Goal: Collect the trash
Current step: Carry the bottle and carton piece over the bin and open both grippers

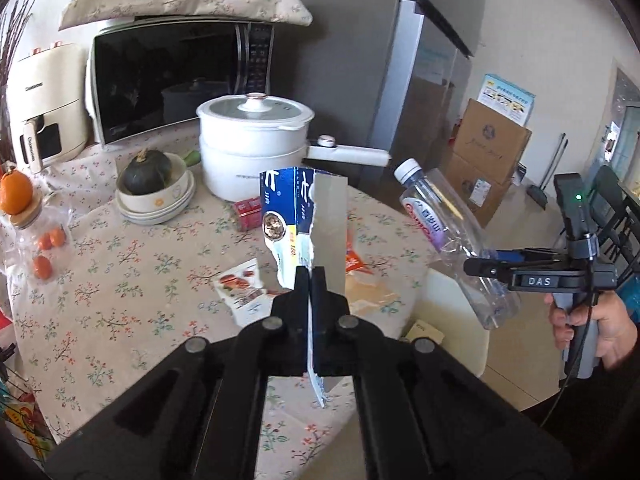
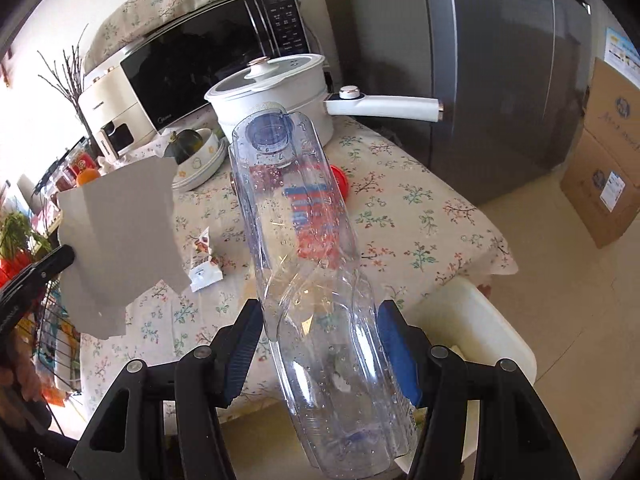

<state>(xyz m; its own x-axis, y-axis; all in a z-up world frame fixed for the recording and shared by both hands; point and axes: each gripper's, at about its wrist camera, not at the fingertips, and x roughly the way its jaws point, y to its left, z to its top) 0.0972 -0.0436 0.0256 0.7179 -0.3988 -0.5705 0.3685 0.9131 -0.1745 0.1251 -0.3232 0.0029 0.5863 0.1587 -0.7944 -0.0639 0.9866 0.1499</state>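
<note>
My left gripper [image 1: 310, 274] is shut on a torn blue and grey cardboard box piece [image 1: 304, 216] and holds it upright above the floral table [image 1: 120, 280]. The same piece shows grey [image 2: 120, 240] at the left of the right wrist view. My right gripper [image 2: 320, 316] is shut on an empty clear plastic bottle [image 2: 308, 248], cap pointing away. The bottle [image 1: 444, 228] and right gripper [image 1: 474, 266] also show at the right of the left wrist view. A snack wrapper [image 1: 240, 288] and an orange wrapper [image 1: 356, 264] lie on the table; the snack wrapper also shows in the right view [image 2: 206, 264].
A white electric pot [image 1: 256, 148] with a long handle, a microwave [image 1: 176, 80], an air fryer [image 1: 44, 108], bowls holding a green squash [image 1: 154, 188] and a jar of oranges [image 1: 36, 236] stand at the back. A white bin [image 2: 480, 320] sits below the table's edge. Cardboard boxes [image 1: 488, 148] stand by the fridge.
</note>
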